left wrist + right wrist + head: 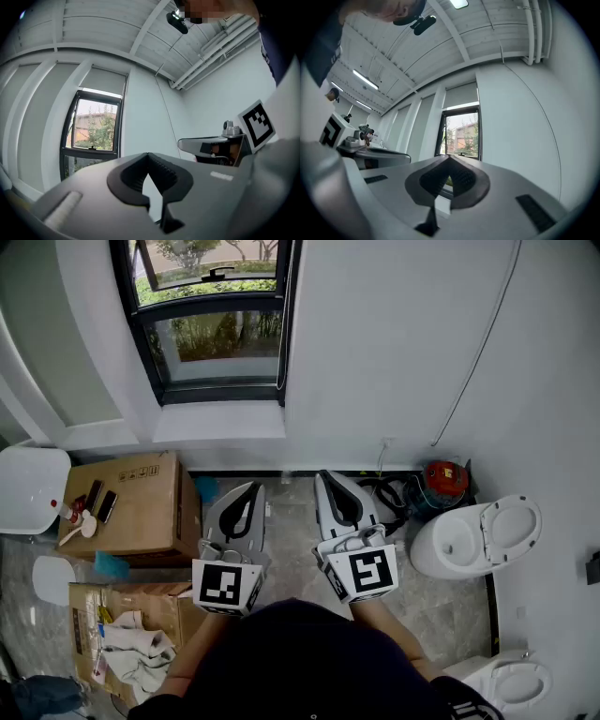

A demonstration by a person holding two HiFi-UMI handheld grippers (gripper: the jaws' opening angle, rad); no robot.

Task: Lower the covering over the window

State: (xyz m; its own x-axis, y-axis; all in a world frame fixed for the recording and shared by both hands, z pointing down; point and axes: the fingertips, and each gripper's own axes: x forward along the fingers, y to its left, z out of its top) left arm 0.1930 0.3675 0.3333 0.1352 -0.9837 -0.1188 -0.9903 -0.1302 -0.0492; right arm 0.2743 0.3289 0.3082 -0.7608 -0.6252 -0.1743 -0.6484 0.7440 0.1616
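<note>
The black-framed window point(211, 320) is in the white wall ahead of me, with trees outside. Its grey roller blind point(103, 80) covers only the top of the pane, which also shows in the right gripper view as blind point(461, 96) above window point(461, 135). A thin cord point(282, 324) hangs along the frame's right edge. My left gripper point(251, 487) and right gripper point(324, 476) are side by side at waist height, both aimed at the window and well short of it. In their own views the left gripper point(149, 158) and right gripper point(450, 160) are shut with nothing held.
Cardboard boxes point(131, 507) with phones and small items stand at the left, by a white stool point(28, 488). A toilet point(473, 535), a red canister point(445, 479) and coiled cables sit at the right. A thin wire point(478, 352) runs up the wall.
</note>
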